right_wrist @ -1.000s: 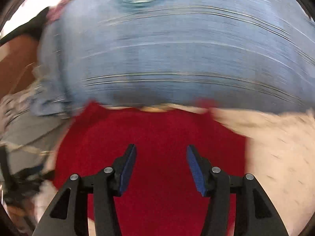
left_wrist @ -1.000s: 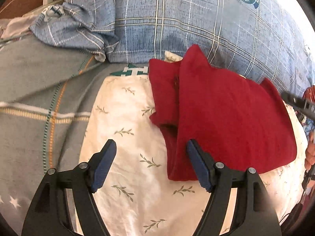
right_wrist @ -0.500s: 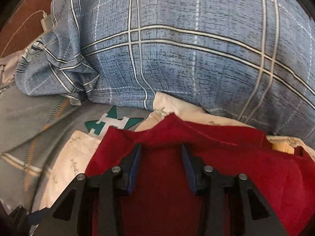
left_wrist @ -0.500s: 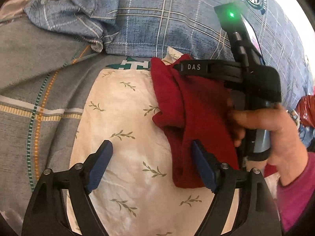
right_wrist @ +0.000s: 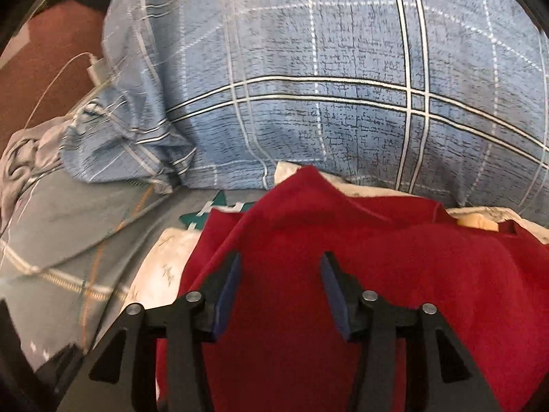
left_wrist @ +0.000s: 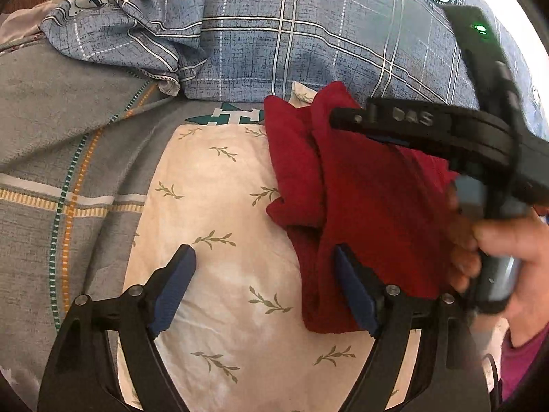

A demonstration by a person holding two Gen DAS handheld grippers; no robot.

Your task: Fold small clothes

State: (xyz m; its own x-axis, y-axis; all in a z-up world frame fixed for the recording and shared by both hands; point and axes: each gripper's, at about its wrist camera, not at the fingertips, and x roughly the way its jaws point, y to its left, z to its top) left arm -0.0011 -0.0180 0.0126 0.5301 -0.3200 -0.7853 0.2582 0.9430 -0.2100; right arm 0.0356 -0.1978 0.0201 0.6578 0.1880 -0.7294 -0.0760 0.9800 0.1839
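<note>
Dark red knit garment [left_wrist: 374, 206], partly folded, on the leaf-print white pillow [left_wrist: 219, 226]. Right hand-held gripper [right_wrist: 279, 292], jaws just reopening and gripping nothing, hovers over its far corner; left hand-held gripper [left_wrist: 264, 285] gapes wide, empty, at the near edge. Next: pinch an edge and fold it over.

Blue plaid pillow [right_wrist: 343, 86] close behind red garment [right_wrist: 377, 274]

Bed surface: grey bedspread [left_wrist: 51, 158] with orange and green stripes, white leaf-print pillow [left_wrist: 219, 226] lying on it. Large blue plaid pillow [right_wrist: 326, 79] behind. Brown headboard [right_wrist: 44, 55] at far left, white charger and cable [right_wrist: 97, 68] against it; bright light at upper right.
</note>
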